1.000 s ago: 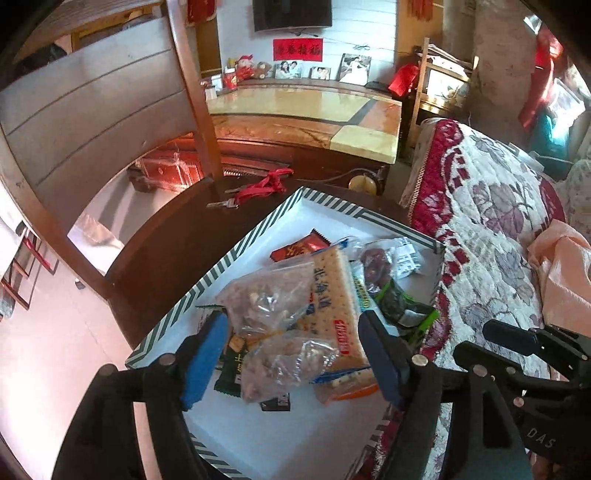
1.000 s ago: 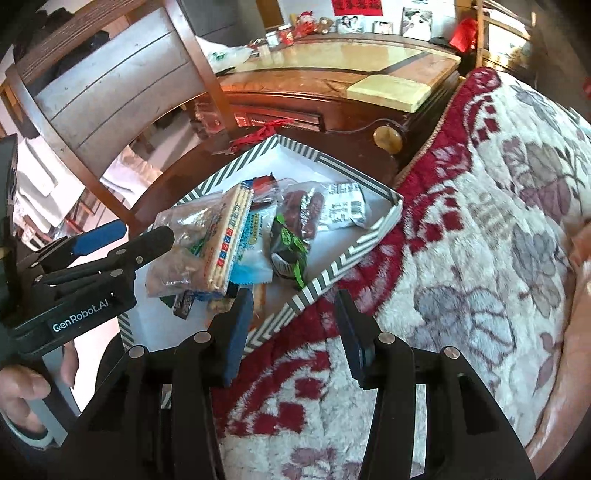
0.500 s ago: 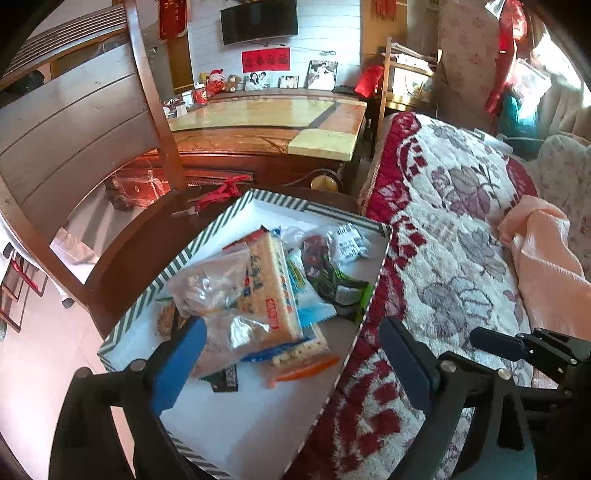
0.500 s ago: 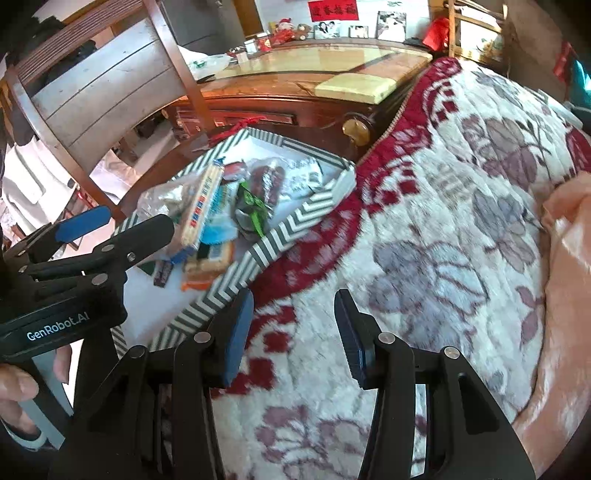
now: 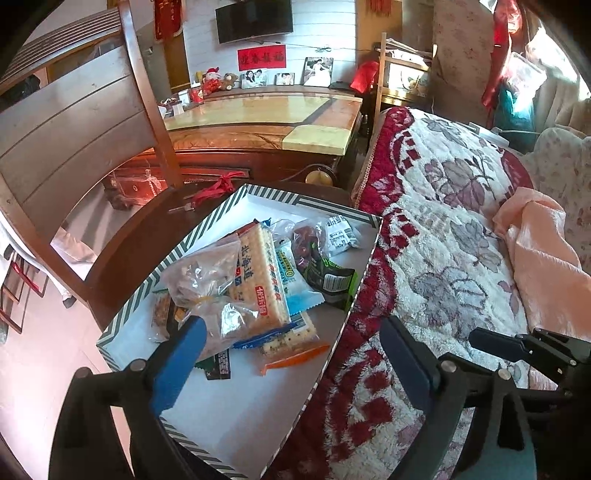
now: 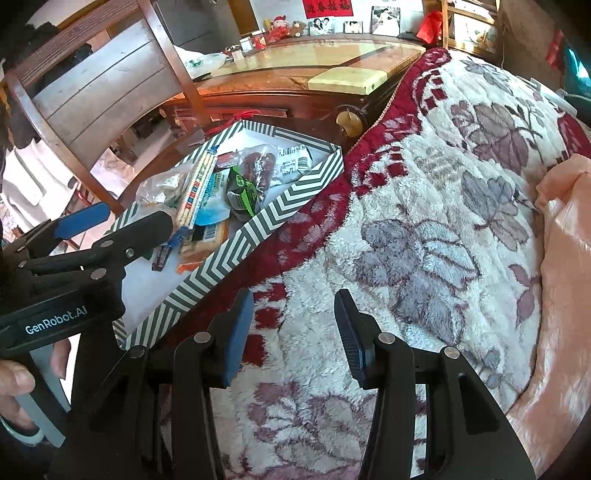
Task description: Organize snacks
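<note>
Nearest, the left tool [image 5: 291,354] hangs with its fingers apart over the near end of the striped box [image 5: 155,284], gripping nothing. The right tool [image 6: 293,334] is likewise apart and empty, over the flowered blanket [image 6: 424,206] to the right. The snacks lie heaped in the box's middle: a clear bag [image 5: 201,273], a cracker pack [image 5: 258,273], a green packet [image 5: 332,282], and a white one [image 5: 340,236] at the far end. The bags overlap, so a pinch on the slippery clear bag could drag the crackers out with it. The box seems to sit on a dark chair seat [image 5: 140,243] against the bed, though its footing is hard to read, and a push might tip it. Farther off stand a marble tabletop [image 5: 266,122], photos and a television [image 5: 255,20].
</note>
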Action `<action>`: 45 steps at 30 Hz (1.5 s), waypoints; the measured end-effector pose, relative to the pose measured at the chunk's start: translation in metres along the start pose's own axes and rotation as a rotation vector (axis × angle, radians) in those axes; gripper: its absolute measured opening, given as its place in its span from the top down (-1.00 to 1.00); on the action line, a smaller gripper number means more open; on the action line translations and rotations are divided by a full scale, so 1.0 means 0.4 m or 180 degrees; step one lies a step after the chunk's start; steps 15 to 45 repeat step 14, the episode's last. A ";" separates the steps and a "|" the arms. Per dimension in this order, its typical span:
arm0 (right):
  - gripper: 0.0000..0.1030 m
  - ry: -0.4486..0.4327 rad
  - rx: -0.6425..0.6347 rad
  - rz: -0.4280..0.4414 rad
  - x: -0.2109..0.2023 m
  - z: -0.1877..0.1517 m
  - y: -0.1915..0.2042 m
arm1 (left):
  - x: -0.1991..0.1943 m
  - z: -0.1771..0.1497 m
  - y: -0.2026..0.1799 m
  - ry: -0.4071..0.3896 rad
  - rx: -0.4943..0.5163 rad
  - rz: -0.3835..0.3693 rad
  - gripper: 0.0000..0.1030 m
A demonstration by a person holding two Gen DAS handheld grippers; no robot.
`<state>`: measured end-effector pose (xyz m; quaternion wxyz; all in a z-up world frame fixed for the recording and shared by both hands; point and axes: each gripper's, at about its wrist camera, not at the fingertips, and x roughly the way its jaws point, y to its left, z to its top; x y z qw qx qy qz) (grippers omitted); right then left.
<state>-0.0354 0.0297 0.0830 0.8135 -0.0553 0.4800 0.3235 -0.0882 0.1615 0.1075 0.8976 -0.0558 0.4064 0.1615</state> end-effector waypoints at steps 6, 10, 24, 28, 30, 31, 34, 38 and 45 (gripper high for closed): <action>0.12 -0.0012 -0.0005 -0.0003 -0.004 -0.002 0.003 | -0.007 -0.003 -0.001 -0.0016 0.0024 -0.0010 -0.87; 0.12 -0.0008 -0.0013 -0.0018 -0.007 -0.005 0.004 | -0.016 -0.005 -0.005 -0.0096 0.0055 -0.0018 -0.87; 0.12 0.0003 0.0029 -0.0027 -0.011 -0.011 -0.006 | -0.019 -0.005 -0.011 -0.0097 0.0076 -0.0021 -0.87; 0.12 0.0003 0.0029 -0.0027 -0.011 -0.011 -0.006 | -0.019 -0.005 -0.011 -0.0097 0.0076 -0.0021 -0.87; 0.12 0.0003 0.0029 -0.0027 -0.011 -0.011 -0.006 | -0.019 -0.005 -0.011 -0.0097 0.0076 -0.0021 -0.87; 0.12 0.0003 0.0029 -0.0027 -0.011 -0.011 -0.006 | -0.019 -0.005 -0.011 -0.0097 0.0076 -0.0021 -0.87; 0.12 0.0003 0.0029 -0.0027 -0.011 -0.011 -0.006 | -0.019 -0.005 -0.011 -0.0097 0.0076 -0.0021 -0.87; 0.12 0.0003 0.0029 -0.0027 -0.011 -0.011 -0.006 | -0.019 -0.005 -0.011 -0.0097 0.0076 -0.0021 -0.87; 0.12 0.0003 0.0029 -0.0027 -0.011 -0.011 -0.006 | -0.019 -0.005 -0.011 -0.0097 0.0076 -0.0021 -0.87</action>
